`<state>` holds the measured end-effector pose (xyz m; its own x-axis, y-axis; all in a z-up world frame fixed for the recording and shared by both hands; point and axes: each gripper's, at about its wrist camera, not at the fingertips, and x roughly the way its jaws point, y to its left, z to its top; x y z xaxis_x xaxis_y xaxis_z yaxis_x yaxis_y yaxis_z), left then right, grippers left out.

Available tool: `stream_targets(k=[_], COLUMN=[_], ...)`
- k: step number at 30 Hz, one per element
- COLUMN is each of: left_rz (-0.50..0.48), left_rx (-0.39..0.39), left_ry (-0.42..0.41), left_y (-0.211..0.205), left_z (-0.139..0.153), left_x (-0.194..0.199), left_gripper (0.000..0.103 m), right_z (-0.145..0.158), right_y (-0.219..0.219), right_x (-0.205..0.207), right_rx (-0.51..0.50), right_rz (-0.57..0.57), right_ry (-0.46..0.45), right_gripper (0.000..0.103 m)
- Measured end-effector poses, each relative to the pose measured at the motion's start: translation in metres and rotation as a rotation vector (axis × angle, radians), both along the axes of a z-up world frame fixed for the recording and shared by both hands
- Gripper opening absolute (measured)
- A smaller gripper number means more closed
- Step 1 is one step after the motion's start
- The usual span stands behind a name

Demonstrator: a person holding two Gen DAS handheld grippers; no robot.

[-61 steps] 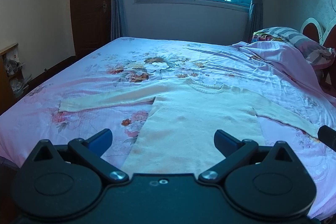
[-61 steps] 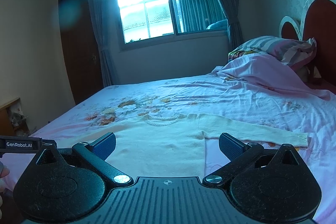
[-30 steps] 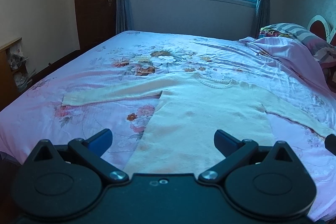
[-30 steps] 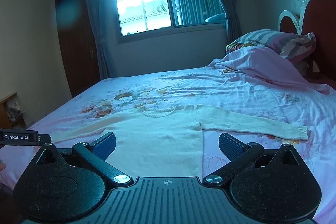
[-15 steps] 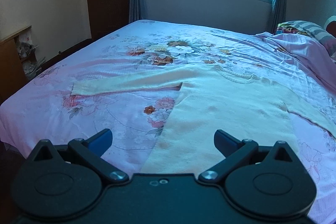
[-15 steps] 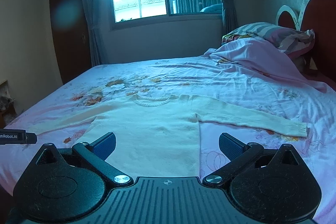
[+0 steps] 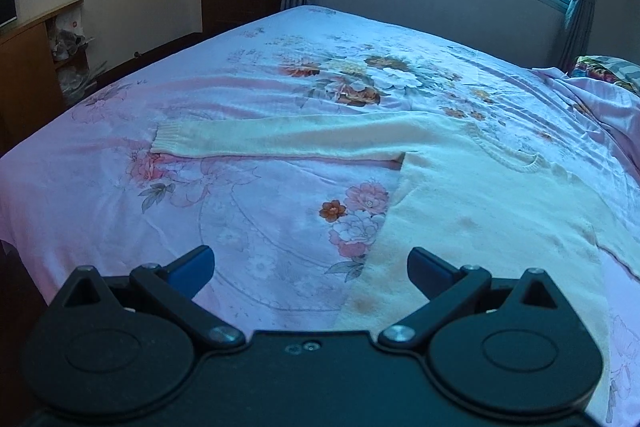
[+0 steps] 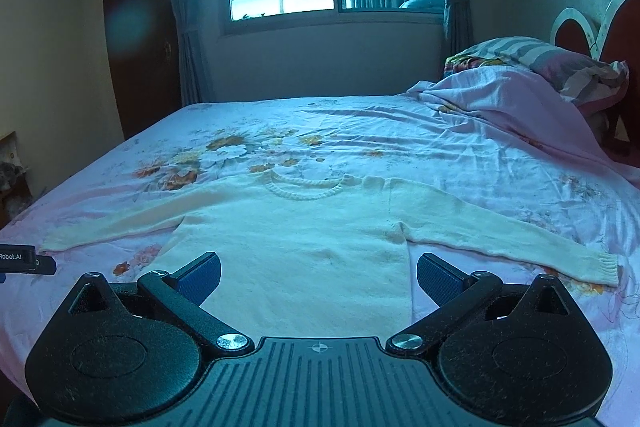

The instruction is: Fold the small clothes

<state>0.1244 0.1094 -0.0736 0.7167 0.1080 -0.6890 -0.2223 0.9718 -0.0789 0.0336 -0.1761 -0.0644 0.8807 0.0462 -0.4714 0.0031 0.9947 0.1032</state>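
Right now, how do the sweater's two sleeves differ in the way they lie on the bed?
In the right wrist view, the left sleeve runs toward the darker door side, and its cuff end lies near the left tongs' tip. The right sleeve slants toward the pillow side, its ribbed cuff in full view. Both belong to the cream sweater, lie flat and stretched out on the floral sheet, and are not yet folded.

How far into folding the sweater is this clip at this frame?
Done: the cream sweater lies spread flat on the floral bedsheet, both sleeves stretched out to the sides. In hand: nothing; the left gripper and right gripper are both open above the near hem, apart from the fabric. Left: every fold, since the left sleeve and right sleeve are not yet turned in.
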Motion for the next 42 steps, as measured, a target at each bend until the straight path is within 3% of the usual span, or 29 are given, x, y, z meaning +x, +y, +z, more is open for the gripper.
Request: stream_targets(k=[12, 15, 22, 27, 30, 35, 37, 40, 42], left_rz=[0.148, 0.185, 0.357, 0.46, 0.496, 0.535, 0.558, 0.584, 0.559], left_rx=[-0.085, -0.136, -0.455, -0.601, -0.646, -0.677, -0.679, -0.705, -0.62], left_ry=[0.092, 0.114, 0.136, 0.076, 0.036, -0.015, -0.023, -0.031, -0.03], left_y=[0.07, 0.093, 0.17, 0.21, 0.226, 0.244, 0.251, 0.258, 0.25], left_z=[-0.035, -0.047, -0.093, -0.119, -0.128, -0.136, -0.14, -0.145, -0.133], left_x=[0.074, 0.094, 0.139, 0.157, 0.168, 0.187, 0.194, 0.198, 0.202], left_gripper=[0.091, 0.09, 0.059, 0.04, 0.039, 0.03, 0.011, 0.003, 0.001], right_z=[-0.023, -0.03, -0.048, -0.063, -0.071, -0.084, -0.089, -0.094, -0.096], right_y=[0.024, 0.034, 0.051, 0.065, 0.073, 0.081, 0.082, 0.083, 0.082], right_x=[0.071, 0.09, 0.13, 0.156, 0.168, 0.184, 0.188, 0.192, 0.193], right_rx=[-0.01, -0.025, -0.043, -0.053, -0.052, -0.053, -0.052, -0.05, -0.05], right_rz=[0.045, 0.064, 0.091, 0.118, 0.131, 0.14, 0.14, 0.143, 0.149], right_ry=[0.062, 0.077, 0.114, 0.147, 0.162, 0.19, 0.198, 0.206, 0.208], right_gripper=[0.103, 0.103, 0.103, 0.103, 0.103, 0.103, 0.103, 0.103, 0.103])
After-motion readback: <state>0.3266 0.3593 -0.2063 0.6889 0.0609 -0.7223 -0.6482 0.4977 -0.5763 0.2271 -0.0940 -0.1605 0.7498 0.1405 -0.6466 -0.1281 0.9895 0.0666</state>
